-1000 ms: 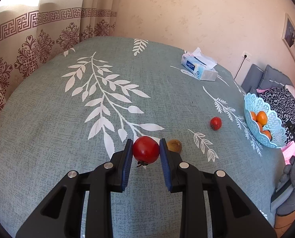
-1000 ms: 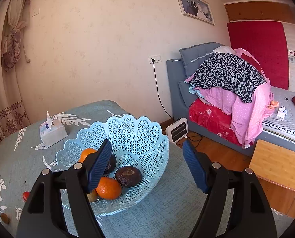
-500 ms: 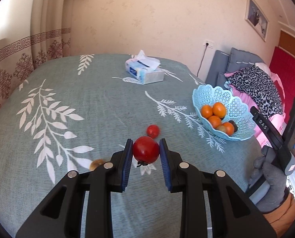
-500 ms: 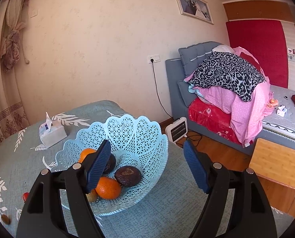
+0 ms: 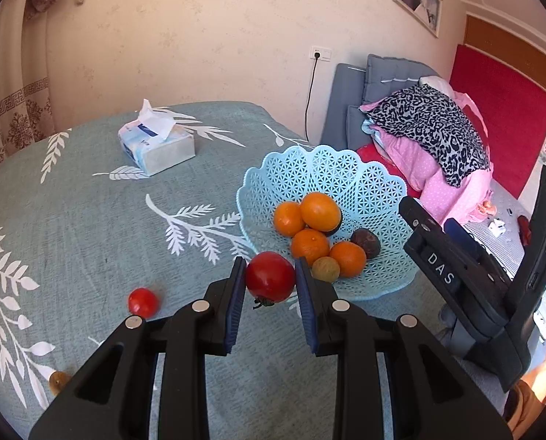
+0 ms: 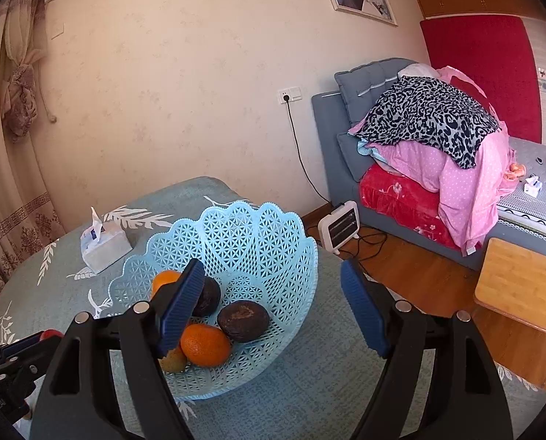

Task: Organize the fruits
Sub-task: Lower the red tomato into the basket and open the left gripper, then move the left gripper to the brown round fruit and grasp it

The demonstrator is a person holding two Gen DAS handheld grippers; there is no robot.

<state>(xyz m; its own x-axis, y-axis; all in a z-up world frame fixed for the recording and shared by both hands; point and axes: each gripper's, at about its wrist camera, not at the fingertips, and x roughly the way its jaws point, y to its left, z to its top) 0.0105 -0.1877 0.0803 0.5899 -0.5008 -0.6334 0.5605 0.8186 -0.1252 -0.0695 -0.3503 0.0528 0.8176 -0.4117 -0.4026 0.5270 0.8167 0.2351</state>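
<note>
Left claw (image 5: 270, 295) of mine grips a red tomato (image 5: 270, 276), held above the tabletop (image 5: 89, 227) just near-left of the blue basket (image 5: 346, 179) of oranges (image 5: 319, 211). Right claw (image 6: 273, 308) stands wide, holding nothing, over the basket's near side.

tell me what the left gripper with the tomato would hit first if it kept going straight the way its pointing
Probably the near rim of the blue basket, or the oranges just inside it. The left gripper, shut on the big tomato, points down toward that edge; how far off it lies is unclear.
</note>
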